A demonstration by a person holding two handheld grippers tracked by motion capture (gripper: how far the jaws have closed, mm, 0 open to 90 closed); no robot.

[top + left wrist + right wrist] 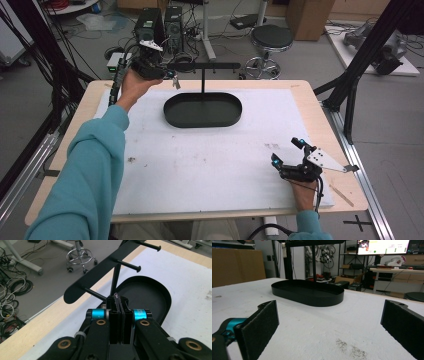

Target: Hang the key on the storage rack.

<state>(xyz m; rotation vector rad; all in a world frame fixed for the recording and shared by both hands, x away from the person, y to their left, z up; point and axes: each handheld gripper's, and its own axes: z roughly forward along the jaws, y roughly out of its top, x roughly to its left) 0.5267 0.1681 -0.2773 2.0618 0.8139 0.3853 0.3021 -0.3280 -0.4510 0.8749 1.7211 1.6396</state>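
A black stand rises from an oval tray [172, 117] at the back middle of the white mat: a thin post [202, 80] carries a crossbar [202, 65] with pegs [126, 265]. My left gripper [170, 75] is held in the air at the crossbar's left end, jaws pressed together on a small pale thing [175, 82] that dangles below. In the left gripper view the gripper [117, 298] sits right at the nearest peg [95, 293], with a sliver of the held thing [115, 294] at the tips. My right gripper [286, 151] rests low at the mat's front right, open and empty [329, 322].
The white mat [200, 165] covers most of the wooden table [320, 110]. A black frame strut [370, 50] slants at the right edge. Behind the table stand a stool [270, 40], computer towers [150, 25] and cables on the floor.
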